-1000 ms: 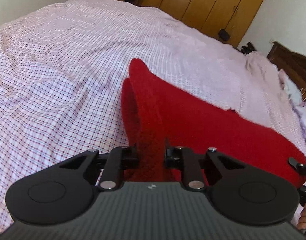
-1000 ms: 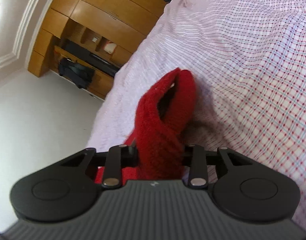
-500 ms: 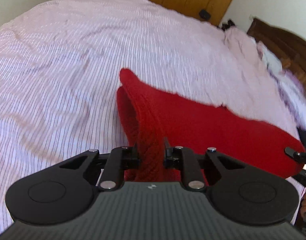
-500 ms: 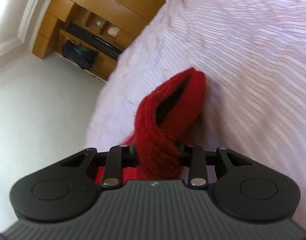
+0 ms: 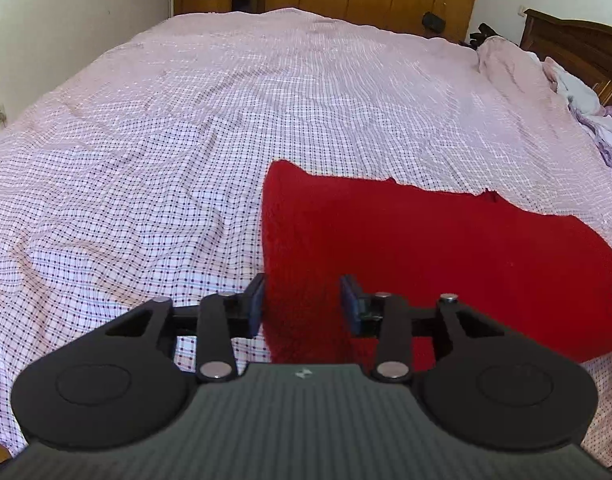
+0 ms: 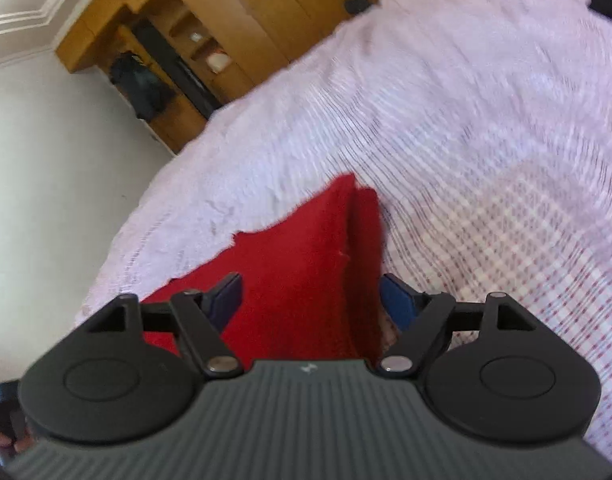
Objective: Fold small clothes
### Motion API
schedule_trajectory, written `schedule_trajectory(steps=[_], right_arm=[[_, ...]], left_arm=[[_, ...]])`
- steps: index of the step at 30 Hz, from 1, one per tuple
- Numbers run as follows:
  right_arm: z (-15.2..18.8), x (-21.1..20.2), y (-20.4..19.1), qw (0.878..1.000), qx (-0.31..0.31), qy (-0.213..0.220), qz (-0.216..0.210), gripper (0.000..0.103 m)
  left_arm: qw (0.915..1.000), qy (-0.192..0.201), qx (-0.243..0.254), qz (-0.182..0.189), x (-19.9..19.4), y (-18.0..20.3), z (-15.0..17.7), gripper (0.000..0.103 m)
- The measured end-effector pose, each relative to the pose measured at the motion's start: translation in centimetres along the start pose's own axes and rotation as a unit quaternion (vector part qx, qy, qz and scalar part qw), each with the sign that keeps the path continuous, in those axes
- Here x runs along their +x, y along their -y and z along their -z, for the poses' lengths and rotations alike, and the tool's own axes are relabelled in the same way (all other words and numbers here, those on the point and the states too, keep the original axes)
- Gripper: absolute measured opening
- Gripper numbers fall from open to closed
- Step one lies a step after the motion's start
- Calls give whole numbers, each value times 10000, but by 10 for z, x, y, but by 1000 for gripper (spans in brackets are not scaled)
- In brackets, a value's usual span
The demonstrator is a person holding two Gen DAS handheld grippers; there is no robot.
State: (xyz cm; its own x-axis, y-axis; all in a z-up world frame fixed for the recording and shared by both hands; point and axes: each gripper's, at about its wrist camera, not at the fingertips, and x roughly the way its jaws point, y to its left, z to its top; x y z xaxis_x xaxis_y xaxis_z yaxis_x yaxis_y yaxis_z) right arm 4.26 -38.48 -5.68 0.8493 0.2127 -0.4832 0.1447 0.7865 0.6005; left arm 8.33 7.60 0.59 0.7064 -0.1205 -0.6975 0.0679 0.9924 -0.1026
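While the red knit garment (image 5: pixel 446 248) lies flat on the bed (image 5: pixel 185 140), both hand-held grippers (image 5: pixel 301 304) (image 6: pixel 310 300) just opened, jaws spread astride its edges.

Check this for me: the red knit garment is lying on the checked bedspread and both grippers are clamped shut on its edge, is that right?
Not quite. The red knit garment does lie on the checked bedspread, but neither gripper is clamped. The left gripper and right gripper have just been opening; each wrist view shows pads apart, clear of the cloth between them.
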Motion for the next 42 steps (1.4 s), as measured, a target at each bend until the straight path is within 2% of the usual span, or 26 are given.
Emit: schedule_trajectory(steps=[4, 5, 6, 7, 9, 18, 27, 37, 42], right_arm=[[17, 14, 23, 9981, 590, -131, -95, 77], [19, 15, 27, 9974, 711, -75, -122, 70], [22, 14, 30, 9968, 791, -24, -148, 50], [23, 14, 33, 9954, 918, 3, -268, 42], [24, 11, 40, 9907, 1270, 70, -481, 34], [13, -3, 20, 9878, 1302, 317, -797, 31], [-10, -11, -25, 9873, 916, 481, -1207, 31], [-20, -13, -107, 9859, 67, 670, -1530, 29], [-19, -1, -155, 9849, -311, 600, -1591, 28]], left_arm=[[9998, -34, -27, -195, 5, -2, 2, 51], [9996, -74, -28, -262, 9, -3, 3, 51], [9995, -117, -54, -291, 13, -5, 4, 51], [9994, -165, -102, -292, 18, -7, 6, 51], [9992, -212, -197, -269, 24, -10, 7, 51], [9992, -171, -196, -290, 23, -9, 5, 52], [9995, 23, -178, -261, 3, -13, -3, 52], [9982, 110, -493, -317, -9, -43, 2, 52], [9977, 181, -579, -298, -16, -60, 7, 52]])
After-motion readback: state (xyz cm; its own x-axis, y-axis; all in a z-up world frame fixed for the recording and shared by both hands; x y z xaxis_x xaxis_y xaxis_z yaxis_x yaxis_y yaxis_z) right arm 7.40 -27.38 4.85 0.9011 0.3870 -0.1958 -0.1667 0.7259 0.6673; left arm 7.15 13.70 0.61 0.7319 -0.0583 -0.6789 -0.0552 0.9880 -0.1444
